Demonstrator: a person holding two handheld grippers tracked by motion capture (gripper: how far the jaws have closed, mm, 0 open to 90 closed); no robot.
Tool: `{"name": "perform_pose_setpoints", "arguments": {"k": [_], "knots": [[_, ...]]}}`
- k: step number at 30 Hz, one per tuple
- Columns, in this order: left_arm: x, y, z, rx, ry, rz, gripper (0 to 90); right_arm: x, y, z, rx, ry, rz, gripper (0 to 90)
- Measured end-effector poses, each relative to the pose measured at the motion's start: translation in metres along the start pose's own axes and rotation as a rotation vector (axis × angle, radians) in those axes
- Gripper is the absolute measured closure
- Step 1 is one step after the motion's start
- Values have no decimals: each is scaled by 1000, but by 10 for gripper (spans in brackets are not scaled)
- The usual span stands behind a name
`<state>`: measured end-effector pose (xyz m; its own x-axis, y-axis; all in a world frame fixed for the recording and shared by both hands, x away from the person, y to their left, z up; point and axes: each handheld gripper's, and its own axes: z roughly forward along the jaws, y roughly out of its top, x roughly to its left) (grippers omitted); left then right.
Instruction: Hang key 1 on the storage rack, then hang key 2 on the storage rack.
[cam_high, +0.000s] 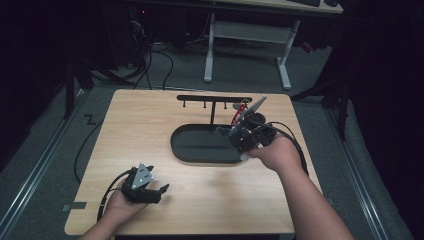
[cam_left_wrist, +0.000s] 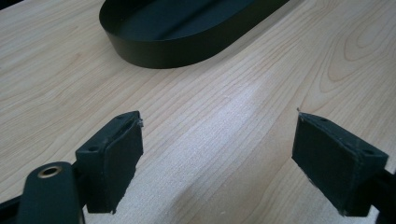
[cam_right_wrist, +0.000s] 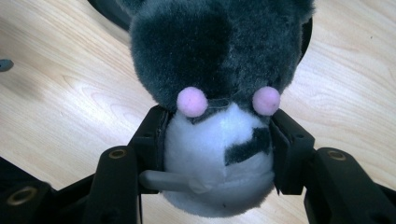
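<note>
Here the right claw (cam_right_wrist: 215, 154) is clamping a grey-and-white plush toy (cam_right_wrist: 217, 93) by its white body, holding it just above the 3 o'clock end of the black oval tray (cam_high: 187, 150), probably to hang its red strap (cam_high: 240, 112) on the hook rack (cam_high: 214, 99). The left claw (cam_left_wrist: 217, 154) is resting at 7 o'clock on the worktop (cam_high: 210, 195), jaws apart and empty, likely waiting.

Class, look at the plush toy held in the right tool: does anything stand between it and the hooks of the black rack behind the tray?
Nothing visible does. The right tool grips the plush toy just below the rack, whose hooks hang free; a red strap reaches up towards them.
</note>
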<state>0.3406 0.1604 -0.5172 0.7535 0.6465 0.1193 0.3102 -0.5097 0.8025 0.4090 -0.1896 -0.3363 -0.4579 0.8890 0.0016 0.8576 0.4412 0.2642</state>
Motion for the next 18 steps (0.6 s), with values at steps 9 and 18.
{"name": "perform_pose_setpoints", "arguments": {"k": [9,18], "knots": [[7,-7,-6,0,5,-20,169,-2,11,-2,-7,8,16,478],[5,-6,-5,6,4,-12,172,-7,35,-15,-15,2,16,478]]}}
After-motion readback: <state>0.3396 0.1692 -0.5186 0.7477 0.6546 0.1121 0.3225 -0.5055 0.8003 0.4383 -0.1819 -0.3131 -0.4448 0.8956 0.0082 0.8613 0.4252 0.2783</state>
